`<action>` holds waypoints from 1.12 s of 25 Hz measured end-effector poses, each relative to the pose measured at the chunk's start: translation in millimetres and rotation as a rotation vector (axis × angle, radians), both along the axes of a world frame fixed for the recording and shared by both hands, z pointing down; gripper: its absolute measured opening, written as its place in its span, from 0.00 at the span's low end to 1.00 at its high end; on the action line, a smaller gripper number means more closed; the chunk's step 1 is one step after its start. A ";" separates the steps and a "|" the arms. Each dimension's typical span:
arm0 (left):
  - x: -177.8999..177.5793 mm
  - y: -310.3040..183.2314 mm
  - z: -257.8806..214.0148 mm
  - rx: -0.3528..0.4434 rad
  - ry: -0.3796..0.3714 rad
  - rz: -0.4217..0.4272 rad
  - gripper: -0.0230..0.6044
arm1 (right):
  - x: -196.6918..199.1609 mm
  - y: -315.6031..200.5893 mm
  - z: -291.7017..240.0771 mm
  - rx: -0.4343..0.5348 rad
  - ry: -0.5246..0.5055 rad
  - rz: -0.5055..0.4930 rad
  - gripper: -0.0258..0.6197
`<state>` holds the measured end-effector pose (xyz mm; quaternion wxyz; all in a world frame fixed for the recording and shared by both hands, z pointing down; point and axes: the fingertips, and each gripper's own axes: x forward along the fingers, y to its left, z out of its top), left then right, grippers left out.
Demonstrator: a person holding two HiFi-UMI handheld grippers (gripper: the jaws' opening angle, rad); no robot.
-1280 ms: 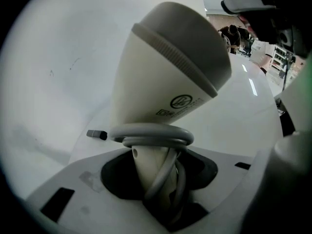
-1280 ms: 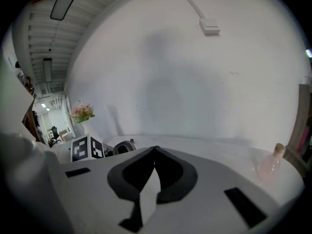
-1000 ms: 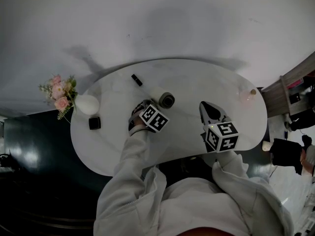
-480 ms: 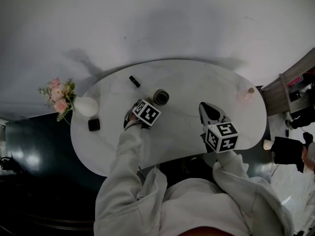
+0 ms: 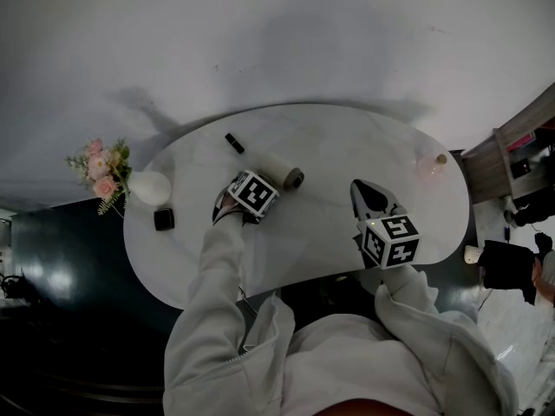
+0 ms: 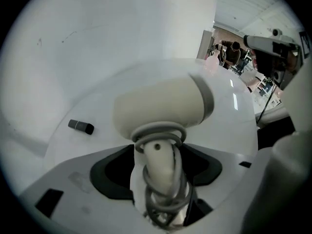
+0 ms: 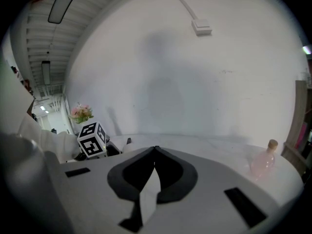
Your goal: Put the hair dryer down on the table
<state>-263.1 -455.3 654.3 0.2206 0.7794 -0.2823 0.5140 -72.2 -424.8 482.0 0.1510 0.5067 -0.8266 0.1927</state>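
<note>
I see a cream hair dryer (image 6: 161, 106), grey-banded; a white marbled table (image 5: 364, 146); pink flowers (image 5: 98, 165); a black box (image 5: 163, 219).

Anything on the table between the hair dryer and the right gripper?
Nothing. In the head view, the stretch of table between the hair dryer and the right gripper is bare white top.

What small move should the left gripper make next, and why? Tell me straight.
Probably draw the left gripper straight back: its jaws are opening off the handle of the hair dryer between them, and the dryer seems to lie on the table.
</note>
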 end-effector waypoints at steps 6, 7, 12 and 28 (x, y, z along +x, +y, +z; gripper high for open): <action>2.1 0.3 1.7 0.026 -0.025 -0.013 0.49 | -2.2 -1.6 0.5 0.000 -0.010 -0.018 0.12; 2.1 0.8 1.4 0.028 -0.024 -0.020 0.49 | -1.2 -1.6 0.6 -0.001 -0.011 -0.019 0.12; -0.3 2.6 -2.1 0.040 -0.011 -0.056 0.49 | 0.3 -1.9 1.2 0.001 -0.016 -0.029 0.12; -35.2 39.6 -51.0 0.144 0.067 -0.244 0.49 | -11.5 -6.9 -7.9 0.022 -0.052 -0.090 0.12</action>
